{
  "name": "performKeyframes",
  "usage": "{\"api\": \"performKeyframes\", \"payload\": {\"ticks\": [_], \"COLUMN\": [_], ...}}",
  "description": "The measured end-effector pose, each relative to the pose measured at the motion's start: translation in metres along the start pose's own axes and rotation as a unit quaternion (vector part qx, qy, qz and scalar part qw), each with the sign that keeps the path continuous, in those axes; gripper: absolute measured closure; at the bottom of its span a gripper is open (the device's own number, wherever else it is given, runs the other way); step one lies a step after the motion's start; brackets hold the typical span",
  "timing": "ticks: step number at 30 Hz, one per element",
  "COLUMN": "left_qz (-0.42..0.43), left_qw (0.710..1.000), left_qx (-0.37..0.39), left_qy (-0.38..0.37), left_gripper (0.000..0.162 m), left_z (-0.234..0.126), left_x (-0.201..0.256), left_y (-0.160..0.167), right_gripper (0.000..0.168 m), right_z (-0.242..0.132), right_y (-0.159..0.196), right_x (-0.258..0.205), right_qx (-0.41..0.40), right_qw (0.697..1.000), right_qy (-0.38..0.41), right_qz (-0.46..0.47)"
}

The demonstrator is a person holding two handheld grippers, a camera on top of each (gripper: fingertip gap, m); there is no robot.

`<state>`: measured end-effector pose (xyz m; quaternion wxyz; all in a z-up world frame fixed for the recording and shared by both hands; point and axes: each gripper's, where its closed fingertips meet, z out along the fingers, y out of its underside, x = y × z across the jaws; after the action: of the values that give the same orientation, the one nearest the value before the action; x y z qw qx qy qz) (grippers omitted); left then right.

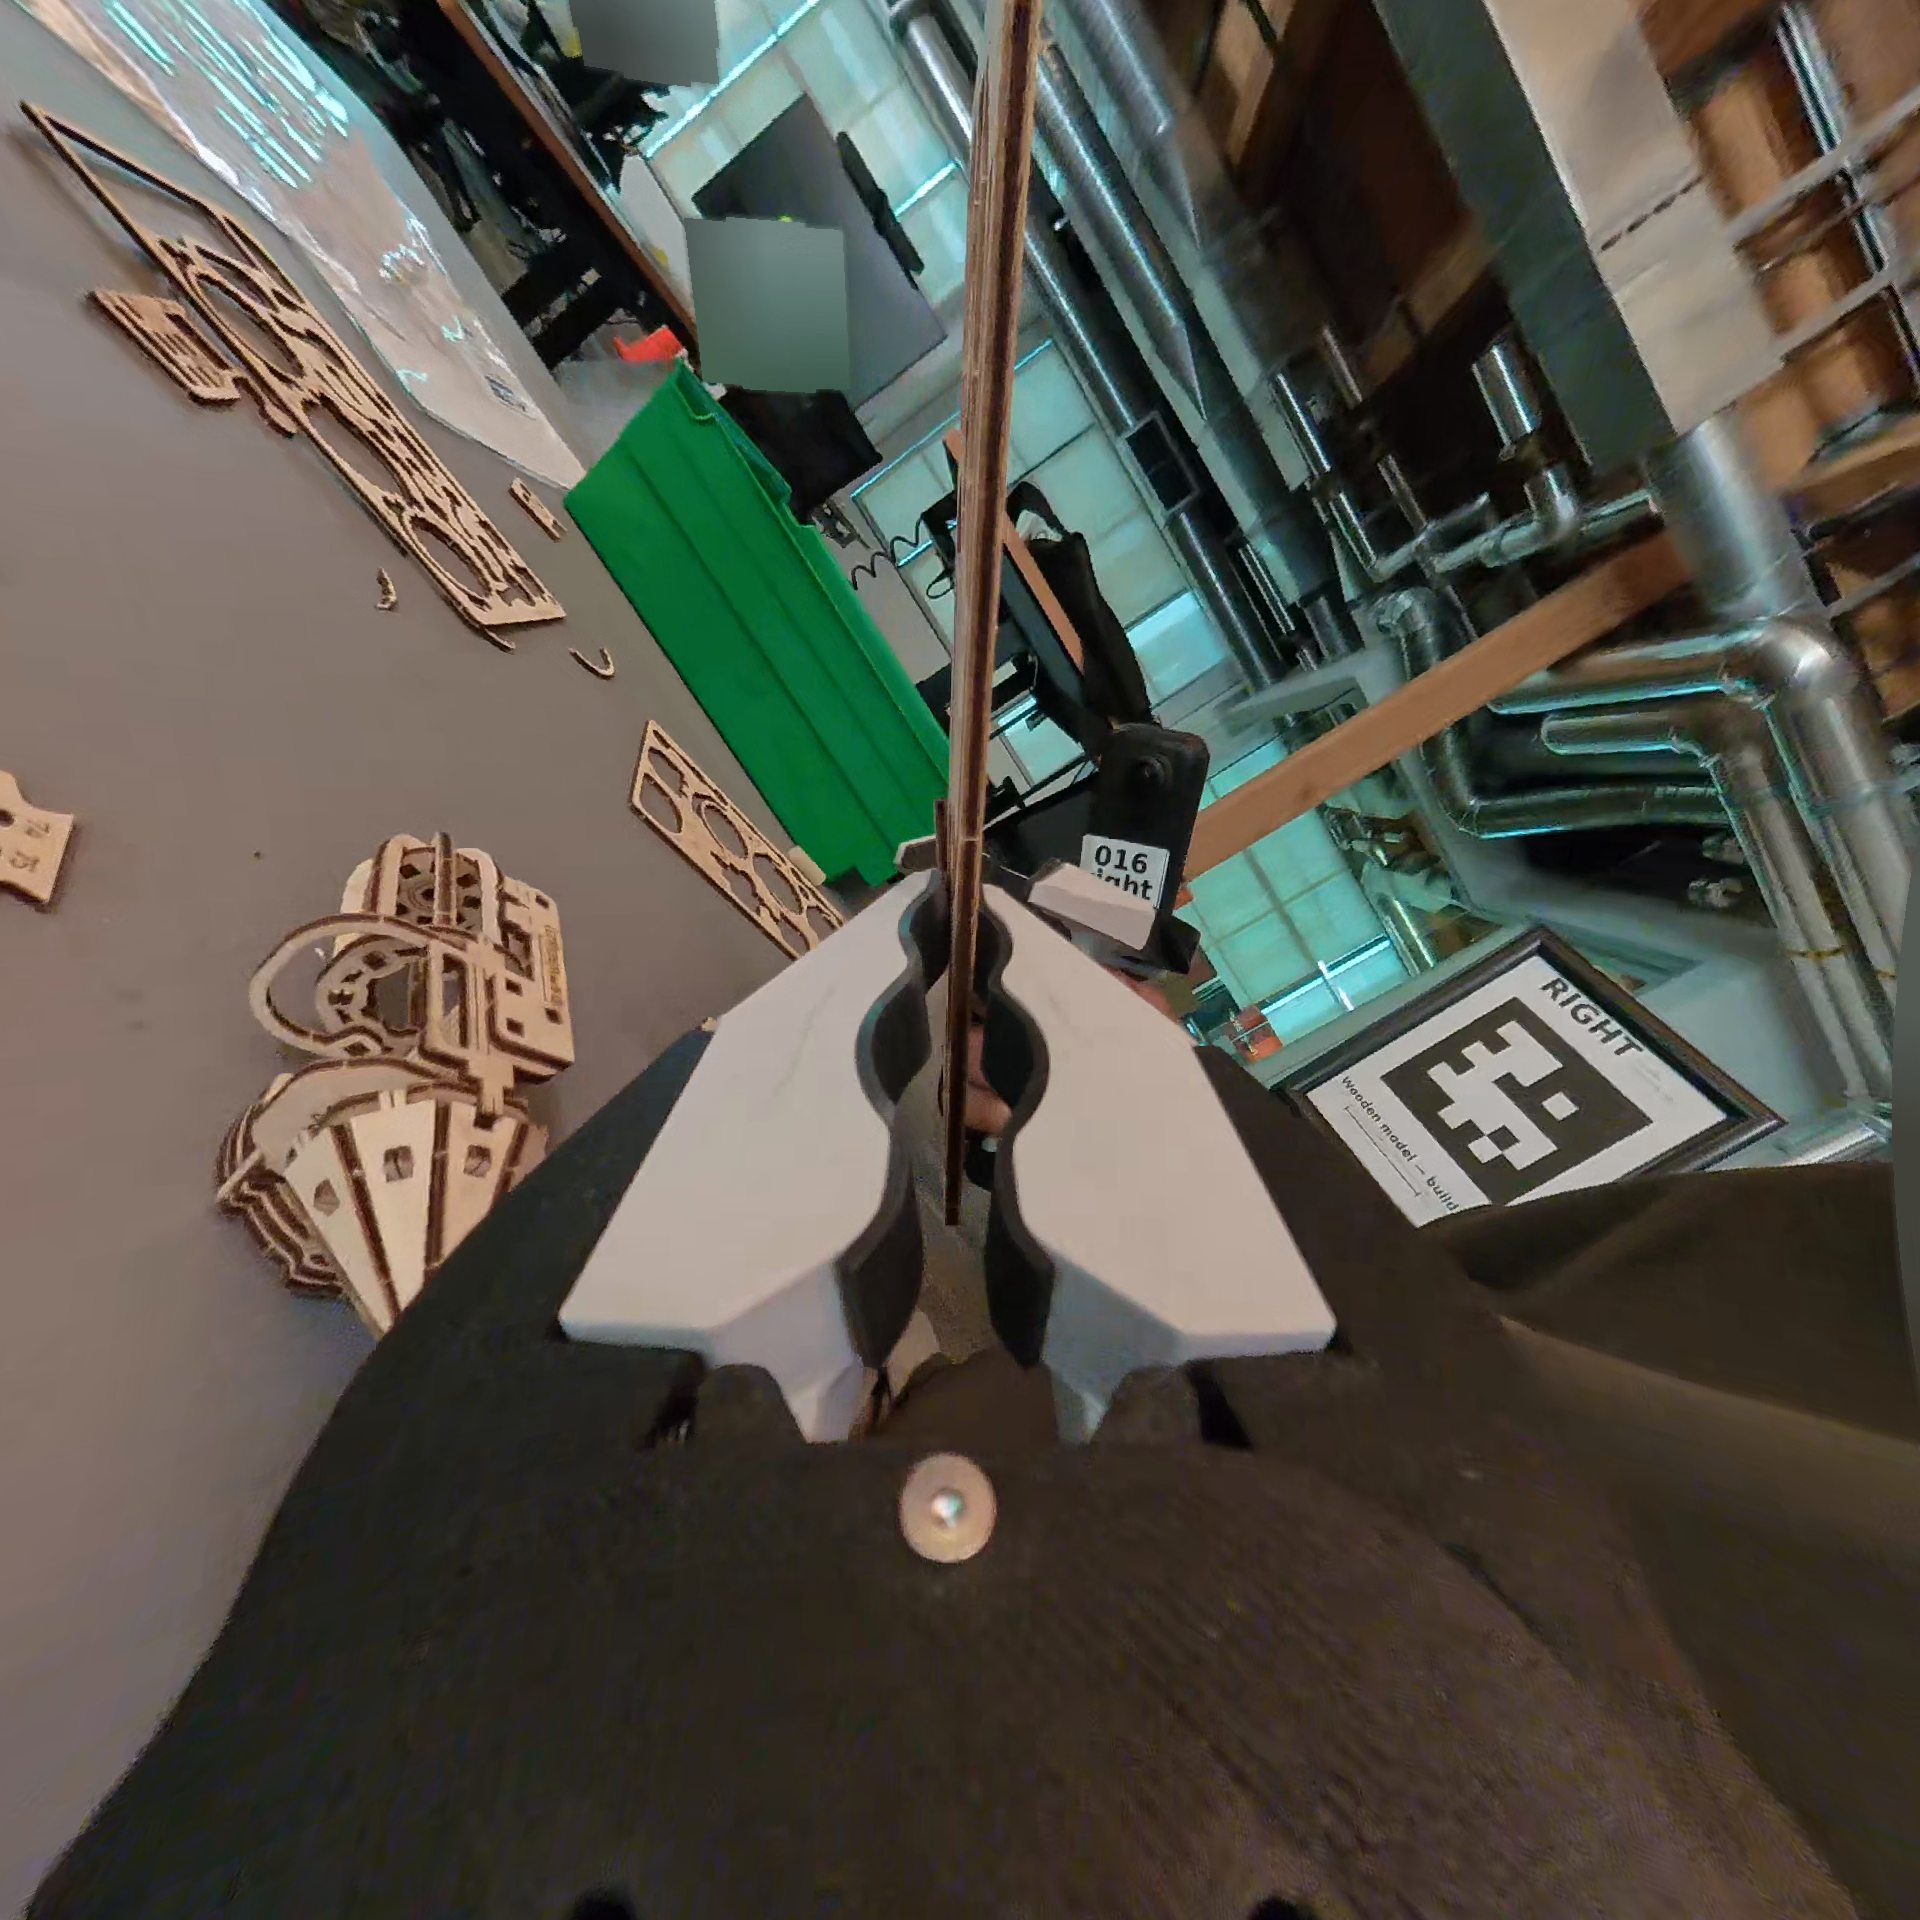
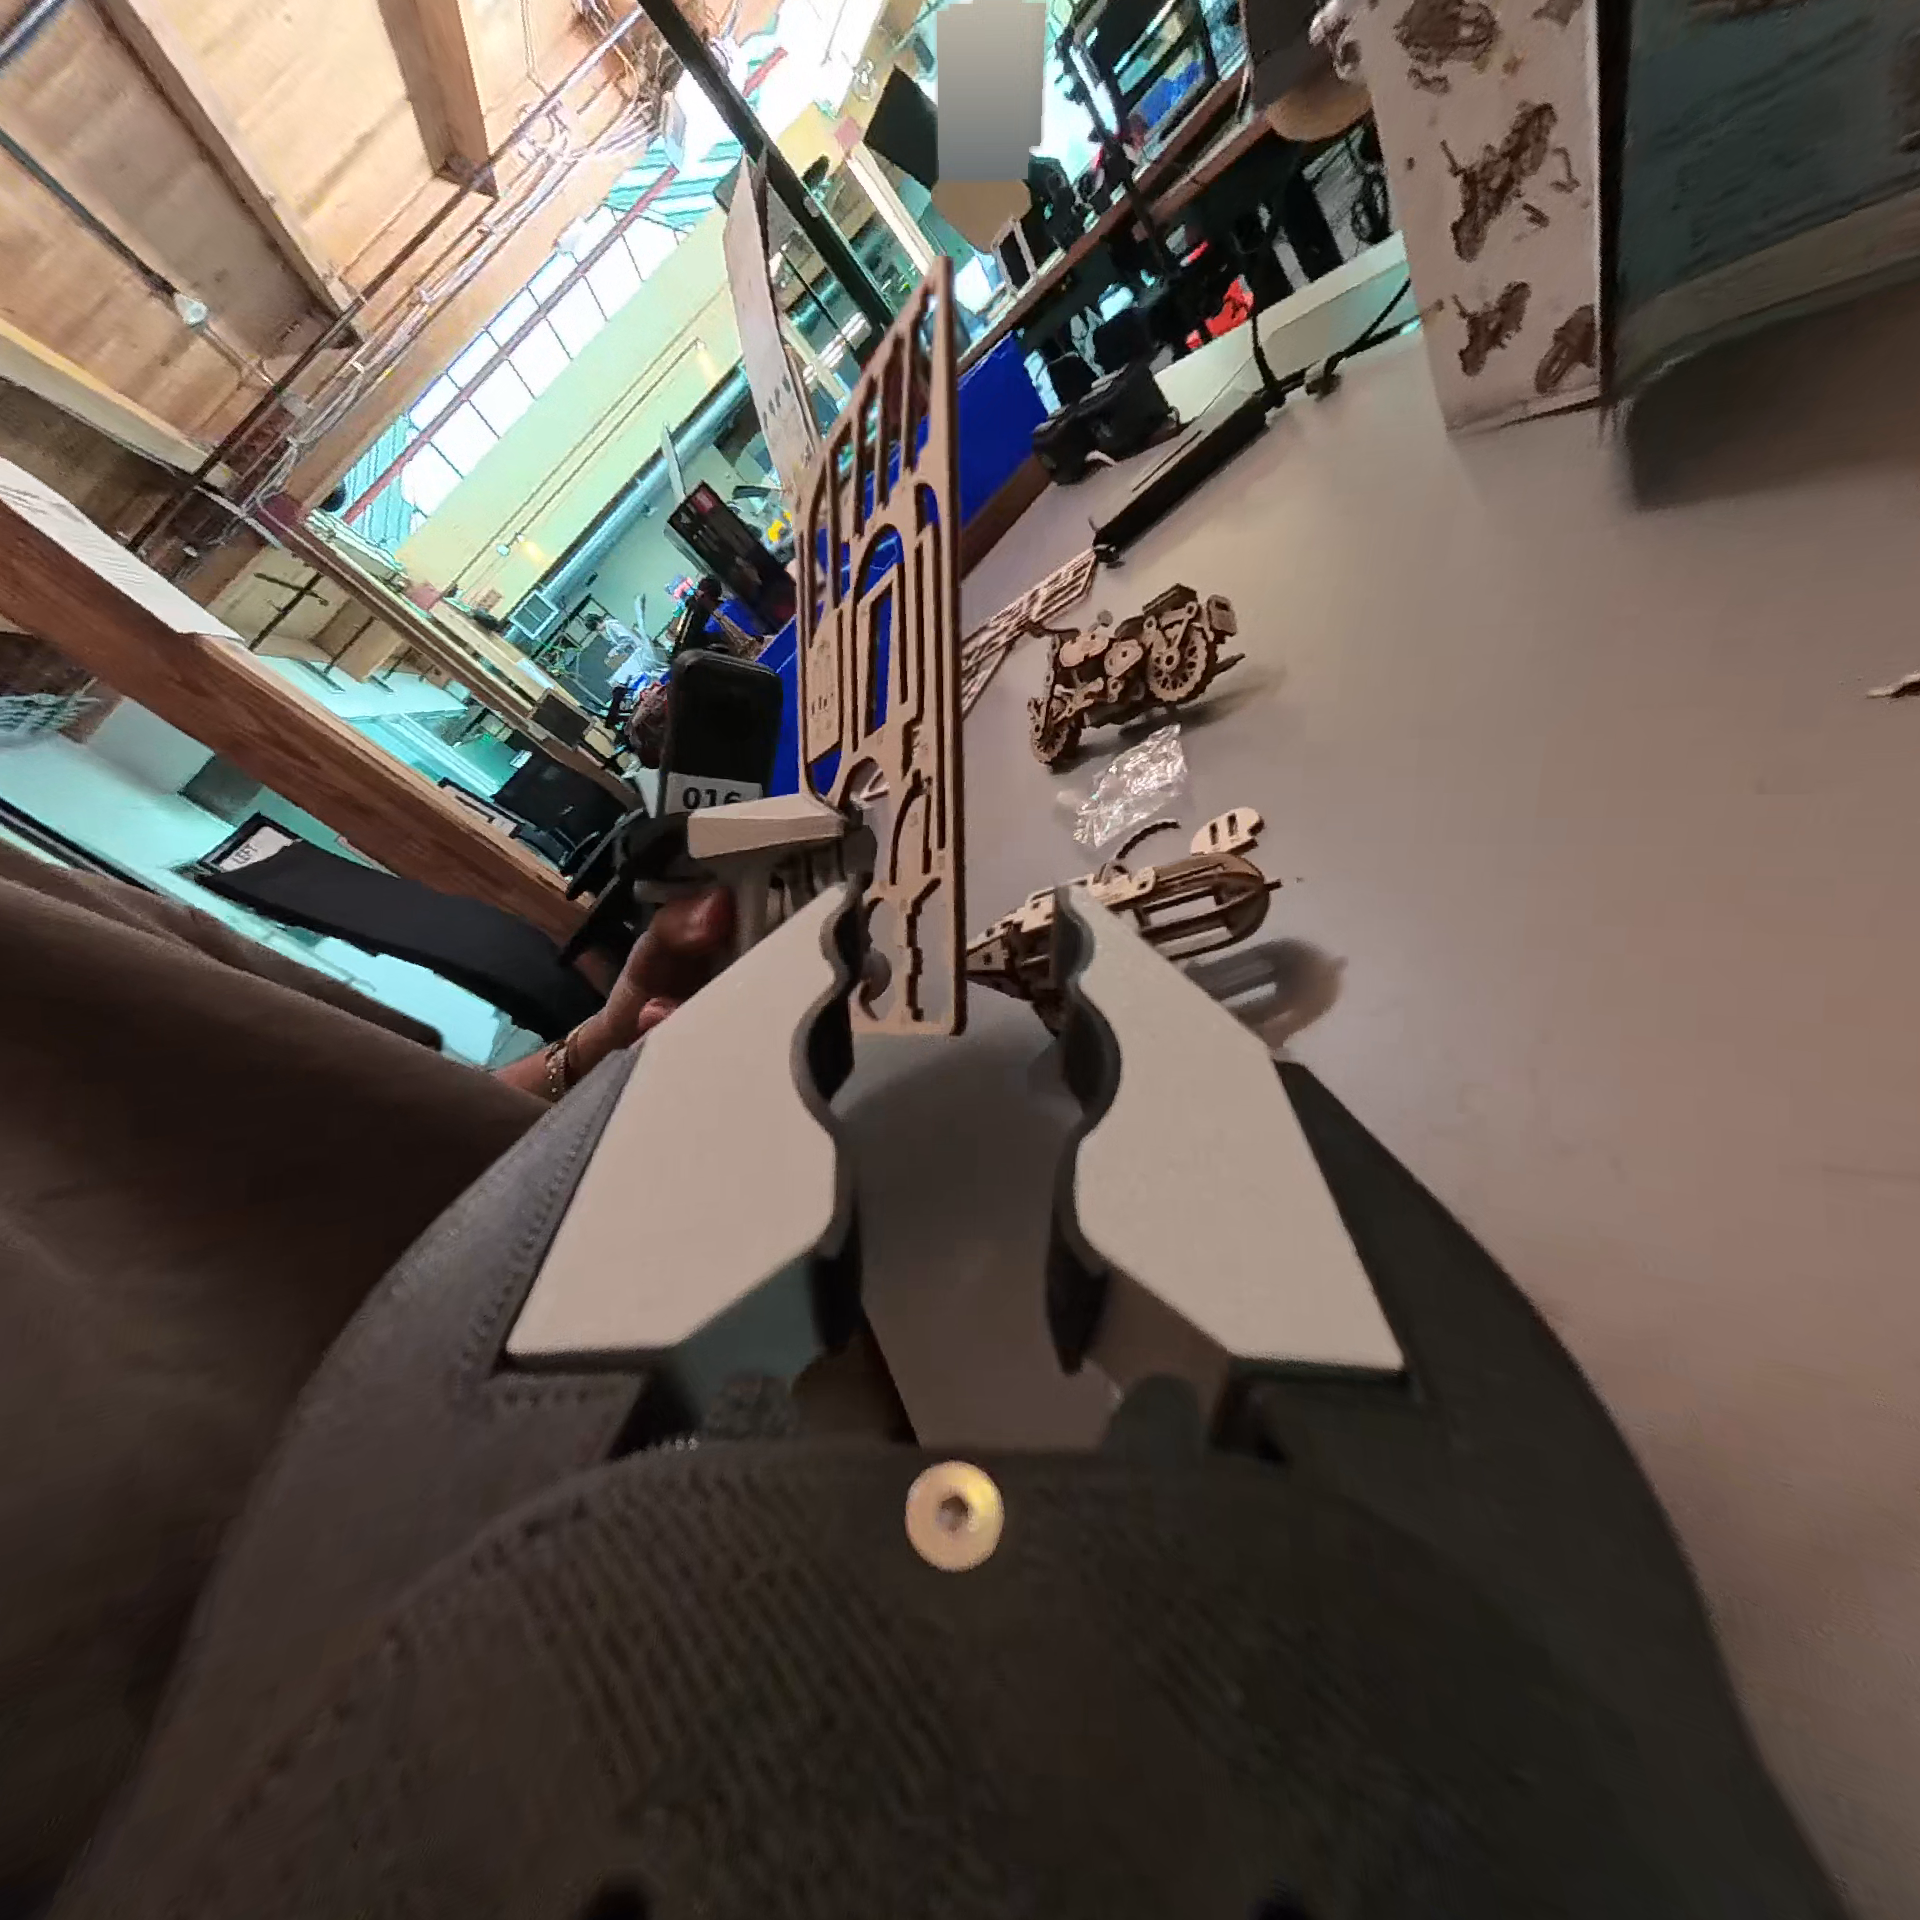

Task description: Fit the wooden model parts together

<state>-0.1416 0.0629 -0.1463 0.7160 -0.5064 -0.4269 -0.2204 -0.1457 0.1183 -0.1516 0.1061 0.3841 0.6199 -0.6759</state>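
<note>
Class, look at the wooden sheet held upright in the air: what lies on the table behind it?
In the right wrist view, behind the wooden sheet, a wooden motorcycle model and a clear plastic bag lie on the grey table. The sheet covers whatever lies directly behind it.

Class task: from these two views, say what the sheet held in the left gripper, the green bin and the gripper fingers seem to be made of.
Sheet: thin plywood, pale matt face, dark cut lines that look laser-burnt, layered edge.
Green bin: probably moulded plastic, with an even glossy colour and ribbed walls.
Fingers of the left gripper: likely rigid light grey plastic, matt, with black wavy pads that look rubbery.
</note>
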Motion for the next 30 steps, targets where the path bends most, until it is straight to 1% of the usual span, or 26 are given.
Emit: {"api": "performKeyframes", "payload": {"ticks": [4,8,10,13,14,17,20,25,28,30], "left_qz": [0.016,0.026,0.034,0.046,0.053,0.078,0.108,0.103,0.143,0.153], "left_qw": [1.0,0.999,0.999,0.998,0.998,0.996,0.992,0.992,0.985,0.982], "left_qx": [-0.009,-0.02,-0.025,-0.03,-0.031,-0.041,-0.055,-0.066,-0.08,-0.083], "left_qy": [0.003,0.003,0.002,-0.002,-0.006,-0.017,-0.036,-0.037,-0.059,-0.068], "left_gripper": [0.161,0.161,0.161,0.161,0.161,0.161,0.161,0.161,0.16,0.16], "left_z": [0.003,0.006,0.007,0.008,0.008,0.009,0.011,0.011,0.013,0.013], "left_x": [0.004,0.005,0.007,0.007,0.007,0.006,0.004,0.003,0.001,-0.001], "left_y": [0.005,0.01,0.013,0.016,0.016,0.018,0.025,0.028,0.034,0.036], "right_gripper": [0.134,0.138,0.147,0.155,0.155,0.154,0.149,0.15,0.149,0.149], "right_z": [0.011,0.014,0.012,0.01,0.01,0.01,0.009,0.008,0.005,0.004], "right_y": [0.013,0.016,0.015,0.015,0.016,0.019,0.022,0.026,0.028,0.027], "right_x": [-0.002,-0.006,-0.005,-0.005,-0.004,-0.002,0.004,0.005,0.01,0.012], "right_qx": [-0.02,-0.024,-0.02,-0.023,-0.027,-0.041,-0.057,-0.083,-0.109,-0.12], "right_qw": [1.0,0.999,0.999,0.999,0.999,0.999,0.998,0.994,0.986,0.976], "right_qy": [-0.003,-0.011,-0.009,-0.015,-0.013,0.002,0.034,0.049,0.084,0.114], "right_qz": [0.018,0.021,0.025,0.029,0.028,0.01,-0.018,-0.049,-0.098,-0.139]}}
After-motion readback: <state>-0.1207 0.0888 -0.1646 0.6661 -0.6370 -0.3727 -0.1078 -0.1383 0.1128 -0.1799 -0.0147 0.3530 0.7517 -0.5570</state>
